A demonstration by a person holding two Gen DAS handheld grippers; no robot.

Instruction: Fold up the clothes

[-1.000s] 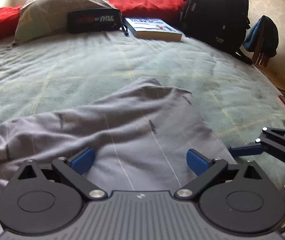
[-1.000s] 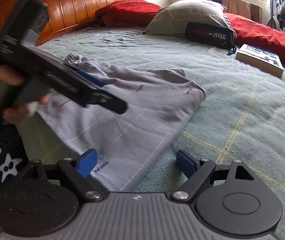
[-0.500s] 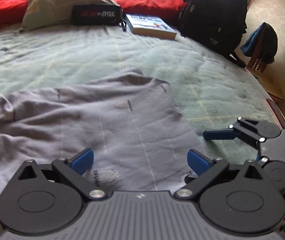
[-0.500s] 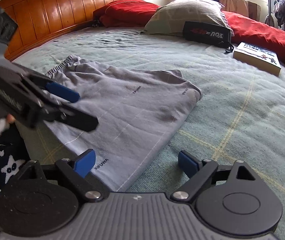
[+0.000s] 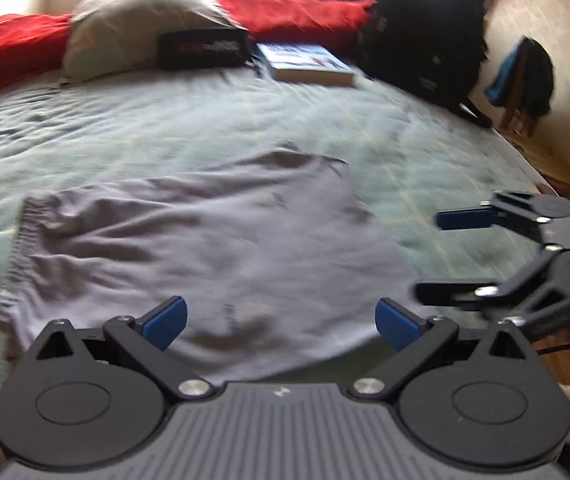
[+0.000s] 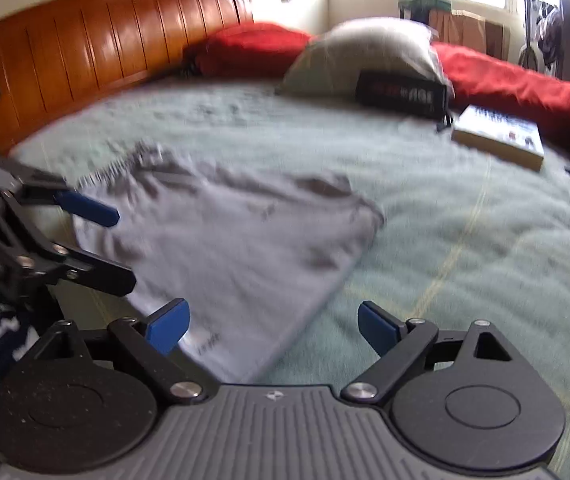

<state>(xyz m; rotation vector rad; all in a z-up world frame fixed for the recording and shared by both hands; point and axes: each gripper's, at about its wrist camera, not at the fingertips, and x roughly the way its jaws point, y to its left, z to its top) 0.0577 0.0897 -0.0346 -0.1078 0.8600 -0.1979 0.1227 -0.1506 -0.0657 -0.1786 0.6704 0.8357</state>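
Observation:
A grey pair of shorts [image 5: 205, 240] lies flat and folded on the green bedspread [image 5: 205, 120], waistband to the left. It also shows in the right wrist view [image 6: 237, 248]. My left gripper [image 5: 281, 322] is open and empty, above the garment's near edge. My right gripper [image 6: 273, 326] is open and empty, over the garment's near right corner. The right gripper appears at the right of the left wrist view [image 5: 445, 256]; the left gripper appears at the left of the right wrist view [image 6: 117, 248]. Both views are motion-blurred.
At the far side of the bed lie a grey pillow [image 5: 133, 28], red pillows [image 5: 305, 12], a black pouch [image 5: 205, 48], a book [image 5: 309, 66] and a black backpack [image 5: 429, 28]. A wooden headboard [image 6: 105, 52] stands at the left. The bed's edge is near me.
Both grippers have pulled back toward the near edge of the bed and risen a little. The shorts lie still. Both grippers stay open.

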